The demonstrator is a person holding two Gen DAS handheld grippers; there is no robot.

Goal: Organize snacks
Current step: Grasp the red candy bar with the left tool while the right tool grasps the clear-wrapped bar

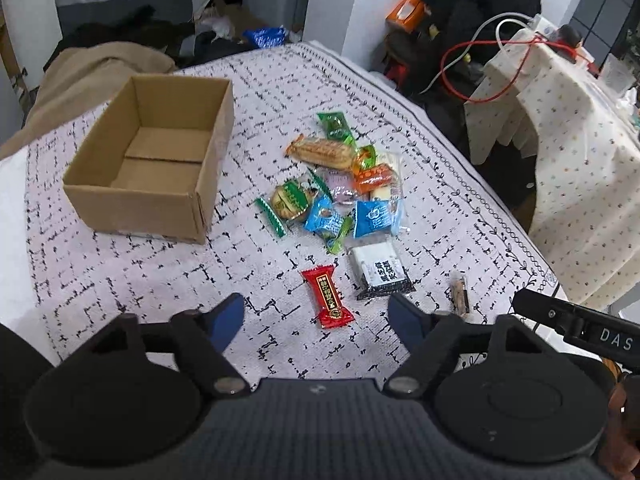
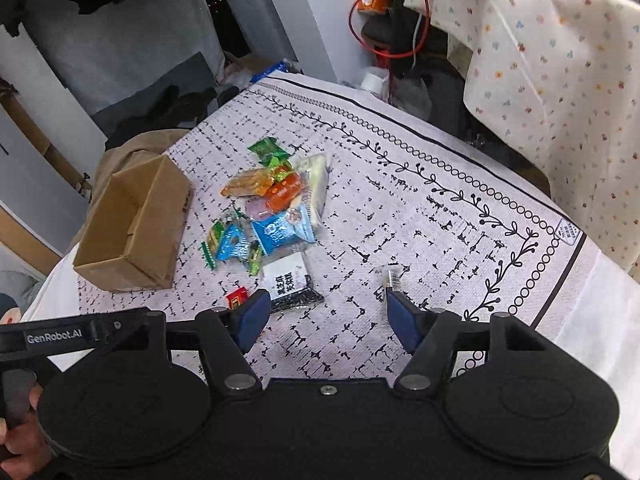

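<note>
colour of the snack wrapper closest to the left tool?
Red with a dark label and gold print: the small red candy wrapper. Clearest in the left wrist view.

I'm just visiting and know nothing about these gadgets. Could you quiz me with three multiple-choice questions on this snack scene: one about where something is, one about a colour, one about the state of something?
1. Where does the cardboard box sit in the left wrist view?
A. left of the snack pile
B. right of the snack pile
C. on top of the snack pile

2. What colour is the wrapped candy nearest the left gripper?
A. blue
B. red
C. purple

3. What is in the cardboard box?
A. several snacks
B. one snack
C. nothing

Answers: 1 A, the box lies left of the snack pile. 2 B, its wrapper is red. 3 C, only the bare box floor shows.
</note>
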